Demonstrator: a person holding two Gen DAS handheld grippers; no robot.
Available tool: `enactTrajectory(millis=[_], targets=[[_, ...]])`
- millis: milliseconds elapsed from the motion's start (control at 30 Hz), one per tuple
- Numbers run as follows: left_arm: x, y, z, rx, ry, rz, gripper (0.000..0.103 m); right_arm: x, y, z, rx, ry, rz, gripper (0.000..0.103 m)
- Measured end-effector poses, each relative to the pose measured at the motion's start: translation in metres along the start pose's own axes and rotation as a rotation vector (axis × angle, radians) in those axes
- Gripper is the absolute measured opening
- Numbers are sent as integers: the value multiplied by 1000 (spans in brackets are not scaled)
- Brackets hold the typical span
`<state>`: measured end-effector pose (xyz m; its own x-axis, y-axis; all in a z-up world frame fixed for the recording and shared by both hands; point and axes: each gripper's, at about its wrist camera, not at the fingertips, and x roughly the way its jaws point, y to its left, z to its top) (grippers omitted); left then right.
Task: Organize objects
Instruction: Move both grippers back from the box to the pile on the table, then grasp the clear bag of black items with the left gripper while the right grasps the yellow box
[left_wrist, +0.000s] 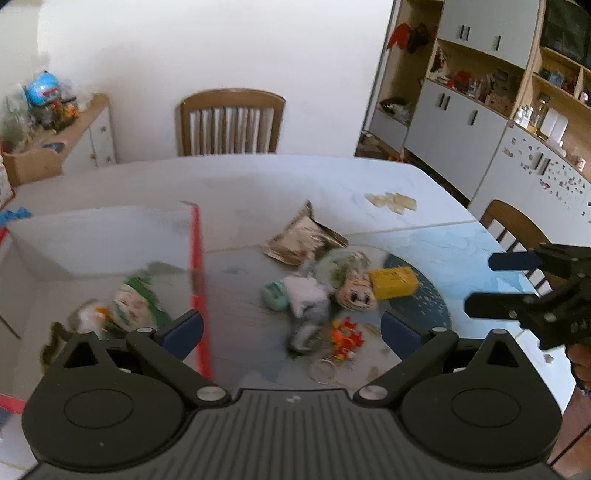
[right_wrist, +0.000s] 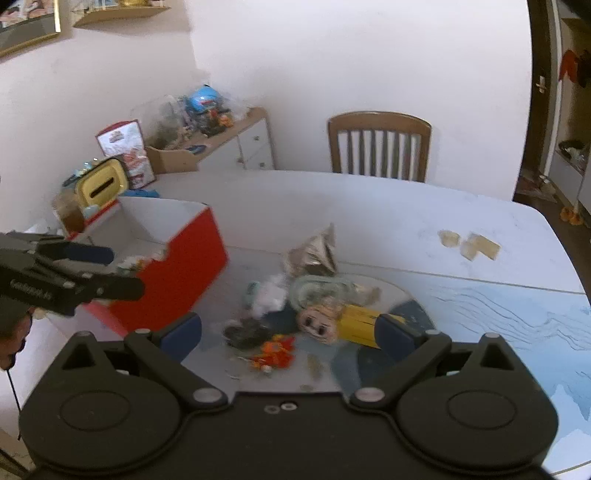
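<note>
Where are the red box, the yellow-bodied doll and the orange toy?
Red box (right_wrist: 184, 266): right wrist view, on its red outer side wall.
Yellow-bodied doll (right_wrist: 356, 321): right wrist view, on its yellow body.
Orange toy (left_wrist: 345, 334): left wrist view, on its orange middle.

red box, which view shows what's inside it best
The left wrist view: it looks down over the red box's rim onto a green-hatted figure and other small toys on its floor. The right wrist view shows the red box from outside, its red wall hiding nearly all the contents.

red box (right_wrist: 184, 266), yellow block (left_wrist: 393, 282), blue-patterned table (right_wrist: 517, 317)
</note>
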<state>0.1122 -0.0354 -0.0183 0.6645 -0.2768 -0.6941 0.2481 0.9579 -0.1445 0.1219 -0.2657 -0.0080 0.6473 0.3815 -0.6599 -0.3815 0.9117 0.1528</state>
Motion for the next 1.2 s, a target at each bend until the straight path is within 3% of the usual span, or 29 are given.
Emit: enactTrajectory(millis=[400,600,1000,1200], targets=[[46,-34,-26,3,21,39,103,18,-47,-13,7,71,-16,99],[68,-42,-33,10,21,97,103,33,-66,-15,0,101,-19,99],[108,-38,-38,-44,42,174,102,72,-88,-15,-45,157,12,93],[116,-29,-40,-87,59,171,86,93,-93,-16,-94,175,22,89]])
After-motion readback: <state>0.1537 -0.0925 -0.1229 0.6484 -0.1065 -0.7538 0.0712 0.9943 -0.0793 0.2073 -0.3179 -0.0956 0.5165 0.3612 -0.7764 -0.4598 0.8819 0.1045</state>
